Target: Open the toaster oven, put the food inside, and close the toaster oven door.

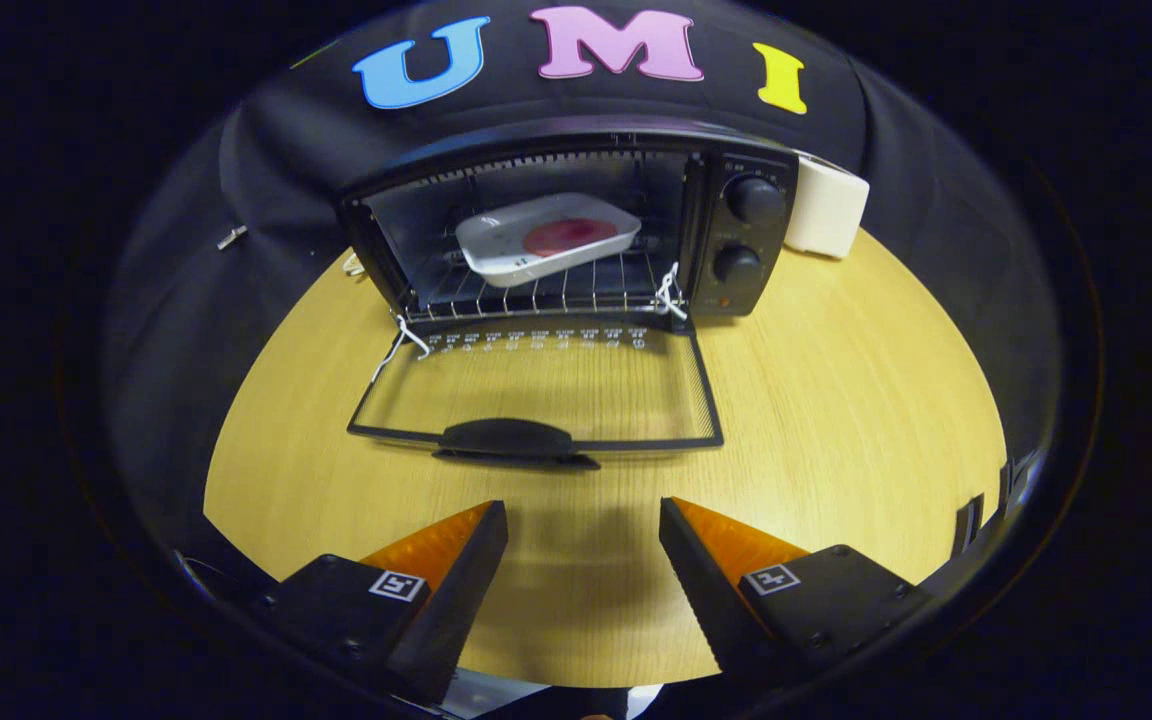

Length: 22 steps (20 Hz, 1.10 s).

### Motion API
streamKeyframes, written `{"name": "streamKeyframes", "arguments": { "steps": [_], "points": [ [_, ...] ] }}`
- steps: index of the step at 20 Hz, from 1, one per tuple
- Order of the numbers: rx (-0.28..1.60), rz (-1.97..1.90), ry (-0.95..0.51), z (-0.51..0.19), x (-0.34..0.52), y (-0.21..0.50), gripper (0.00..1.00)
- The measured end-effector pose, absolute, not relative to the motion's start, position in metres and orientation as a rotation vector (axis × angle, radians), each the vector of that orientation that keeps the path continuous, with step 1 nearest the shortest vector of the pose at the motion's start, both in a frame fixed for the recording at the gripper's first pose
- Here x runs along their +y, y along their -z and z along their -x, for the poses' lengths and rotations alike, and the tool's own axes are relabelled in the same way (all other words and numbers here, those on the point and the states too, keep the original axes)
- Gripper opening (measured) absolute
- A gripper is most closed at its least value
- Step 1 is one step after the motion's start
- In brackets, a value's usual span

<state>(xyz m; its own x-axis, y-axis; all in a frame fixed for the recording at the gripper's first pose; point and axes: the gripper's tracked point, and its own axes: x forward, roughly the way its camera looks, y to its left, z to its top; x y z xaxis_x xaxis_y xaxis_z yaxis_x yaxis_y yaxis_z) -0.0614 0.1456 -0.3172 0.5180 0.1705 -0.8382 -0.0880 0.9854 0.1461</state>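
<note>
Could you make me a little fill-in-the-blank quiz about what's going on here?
1. The toaster oven door is folded down and ____.
2. The white dish of food sits on the oven's wire ____.
3. The gripper fingers are spread apart, holding ____.
4. The door handle lies just ____ the fingers.

Missing words: open; rack; nothing; ahead of

Recording booth, black cloth wall [186, 300], round wooden table [836, 400], toaster oven [576, 230] on it

Round light-wood table [836, 420], grain visible, lit evenly from above. Black cloth wall [266, 180] hung behind it. Cream box-shaped object [826, 208] set at the table's far edge.
</note>
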Motion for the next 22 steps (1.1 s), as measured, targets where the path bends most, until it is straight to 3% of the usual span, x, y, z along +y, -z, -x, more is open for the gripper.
{"name": "streamKeyframes", "arguments": {
  "steps": [11,22],
  "points": [
    [1.084,-0.133,-0.060,0.041,0.163,0.354,0.99],
    [1.038,0.050,-0.127,0.023,0.175,0.356,0.99]
  ]
}}
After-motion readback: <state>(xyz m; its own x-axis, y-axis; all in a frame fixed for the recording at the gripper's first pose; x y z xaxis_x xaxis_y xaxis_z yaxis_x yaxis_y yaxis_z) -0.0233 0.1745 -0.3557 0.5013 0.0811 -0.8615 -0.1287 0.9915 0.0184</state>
